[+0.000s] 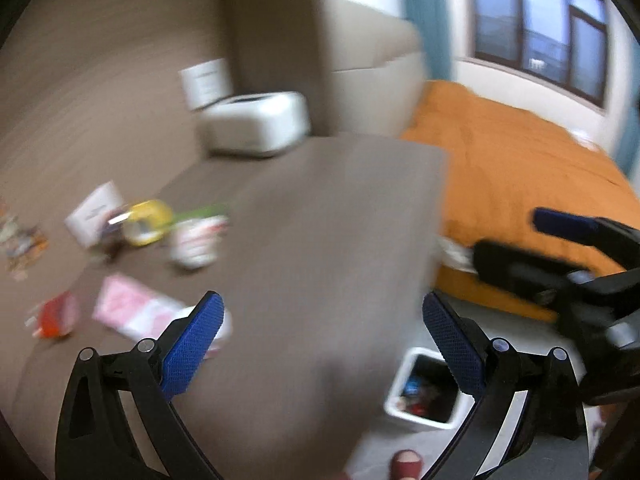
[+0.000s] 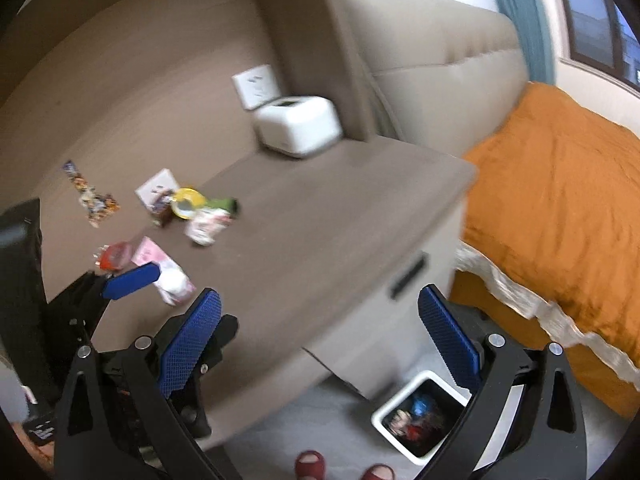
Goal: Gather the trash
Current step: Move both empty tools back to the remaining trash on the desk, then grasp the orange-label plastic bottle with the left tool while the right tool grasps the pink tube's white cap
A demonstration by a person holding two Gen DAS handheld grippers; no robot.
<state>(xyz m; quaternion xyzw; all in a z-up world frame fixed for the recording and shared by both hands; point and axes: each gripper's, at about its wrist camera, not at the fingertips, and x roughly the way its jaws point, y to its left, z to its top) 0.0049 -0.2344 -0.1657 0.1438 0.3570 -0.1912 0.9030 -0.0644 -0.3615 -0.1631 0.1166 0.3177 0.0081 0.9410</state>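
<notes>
Trash (image 2: pixel 168 216) lies scattered on the left part of my counter (image 2: pixel 320 248), well apart from the white bin (image 2: pixel 420 416) on the floor below its right end. Some wrappers already sit in the bin. Behind the trash a white box (image 2: pixel 298 128) stands on the counter. My left gripper (image 1: pixel 320 344) and right gripper (image 2: pixel 318 344) are both released, empty, above the counter's near edge.
</notes>
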